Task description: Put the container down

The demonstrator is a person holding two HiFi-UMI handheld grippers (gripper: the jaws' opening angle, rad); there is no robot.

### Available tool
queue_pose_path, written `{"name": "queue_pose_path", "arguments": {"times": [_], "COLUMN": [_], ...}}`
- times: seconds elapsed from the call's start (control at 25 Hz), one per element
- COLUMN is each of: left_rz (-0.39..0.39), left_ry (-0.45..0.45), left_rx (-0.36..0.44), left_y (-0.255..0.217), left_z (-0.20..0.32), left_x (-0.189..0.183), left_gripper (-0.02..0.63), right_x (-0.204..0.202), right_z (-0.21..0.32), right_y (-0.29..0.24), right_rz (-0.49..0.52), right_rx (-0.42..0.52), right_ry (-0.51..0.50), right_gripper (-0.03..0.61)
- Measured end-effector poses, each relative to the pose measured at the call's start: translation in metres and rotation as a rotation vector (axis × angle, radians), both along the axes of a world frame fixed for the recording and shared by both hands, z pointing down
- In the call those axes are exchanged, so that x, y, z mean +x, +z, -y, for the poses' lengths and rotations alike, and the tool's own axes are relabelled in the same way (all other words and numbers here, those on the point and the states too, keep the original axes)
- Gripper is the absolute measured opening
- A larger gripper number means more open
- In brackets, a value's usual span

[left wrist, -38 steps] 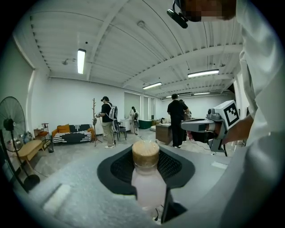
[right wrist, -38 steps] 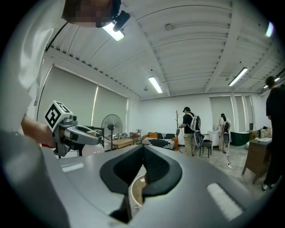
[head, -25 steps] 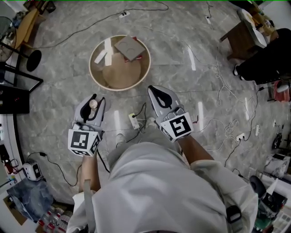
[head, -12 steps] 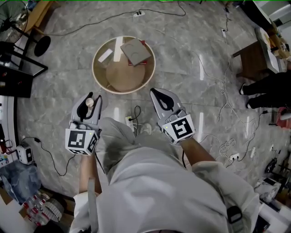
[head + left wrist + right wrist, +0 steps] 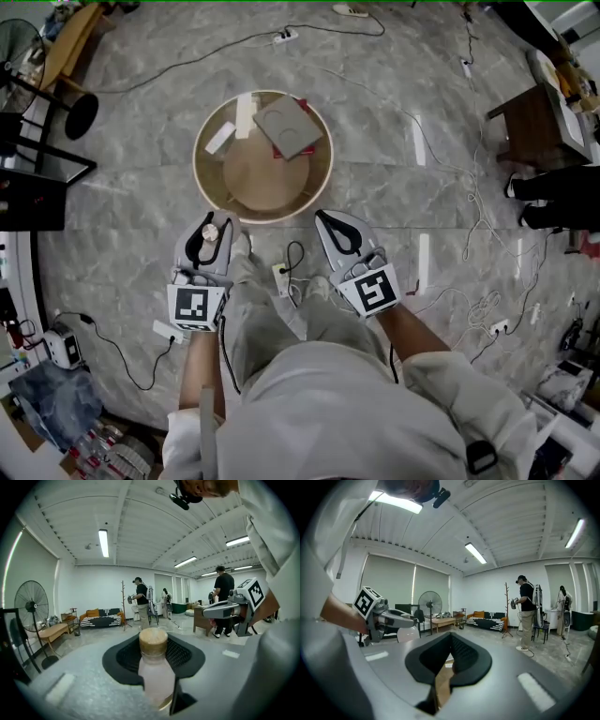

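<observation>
The container is a small pale-pink bottle with a cork-coloured cap. My left gripper is shut on it and holds it upright, in the air just short of the near rim of a round wooden table. In the left gripper view the black pads press on the bottle's sides. My right gripper hangs beside it at the same height, its jaws together with nothing between them. The right gripper view shows its own closed tips and the left gripper off to the left.
A flat grey box and a small white strip lie on the round table. Cables and a power strip run across the marble floor by the person's feet. A brown side table stands at right, and several people stand far back in the room.
The person has stepped toward the round table, so both grippers now sit nearer its front rim. The left gripper has shifted right, still holding the bottle. Neither gripper's jaws moved.
</observation>
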State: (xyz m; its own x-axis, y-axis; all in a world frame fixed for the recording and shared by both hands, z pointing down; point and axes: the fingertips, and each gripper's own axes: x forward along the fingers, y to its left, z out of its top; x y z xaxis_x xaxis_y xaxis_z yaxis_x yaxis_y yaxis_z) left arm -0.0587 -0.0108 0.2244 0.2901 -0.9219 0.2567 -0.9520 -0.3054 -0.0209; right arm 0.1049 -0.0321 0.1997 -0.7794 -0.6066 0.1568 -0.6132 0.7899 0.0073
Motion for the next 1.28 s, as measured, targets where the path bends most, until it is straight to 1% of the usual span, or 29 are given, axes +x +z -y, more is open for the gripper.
{"name": "queue_pose_path", "arguments": {"times": [0.12,0.2,0.36,0.48,0.64,0.96,1.12,1.28], "left_rz": [0.053,0.071,0.057,0.055,0.049,0.035,0.031,0.034], "left_ry": [0.035,0.051,0.080,0.089,0.077,0.094,0.106,0.125], "left_rx": [0.013,0.012,-0.030,-0.042,-0.070,-0.105,-0.111,-0.111], "left_y": [0.052,0.088,0.159,0.211,0.277,0.390,0.430,0.457], "left_z": [0.038,0.061,0.105,0.132,0.162,0.210,0.231,0.249], "left_x": [-0.018,-0.028,-0.045,-0.057,-0.070,-0.075,-0.077,-0.075], "left_gripper": [0.127,0.127,0.127,0.127,0.127,0.127,0.127,0.127], "right_x": [-0.026,-0.042,-0.069,-0.090,-0.111,-0.121,-0.123,-0.128], "right_z": [0.027,0.043,0.073,0.096,0.124,0.158,0.168,0.176], "right_y": [0.033,0.058,0.115,0.158,0.210,0.322,0.363,0.386], "right_rz": [-0.004,-0.002,-0.004,-0.009,-0.011,-0.055,-0.063,-0.061], "right_rx": [0.021,0.018,-0.032,-0.060,-0.096,-0.169,-0.189,-0.200], "right_ry": [0.048,0.083,0.138,0.153,0.163,0.188,0.209,0.224], "right_gripper": [0.003,0.003,0.003,0.003,0.003,0.003,0.003,0.003]}}
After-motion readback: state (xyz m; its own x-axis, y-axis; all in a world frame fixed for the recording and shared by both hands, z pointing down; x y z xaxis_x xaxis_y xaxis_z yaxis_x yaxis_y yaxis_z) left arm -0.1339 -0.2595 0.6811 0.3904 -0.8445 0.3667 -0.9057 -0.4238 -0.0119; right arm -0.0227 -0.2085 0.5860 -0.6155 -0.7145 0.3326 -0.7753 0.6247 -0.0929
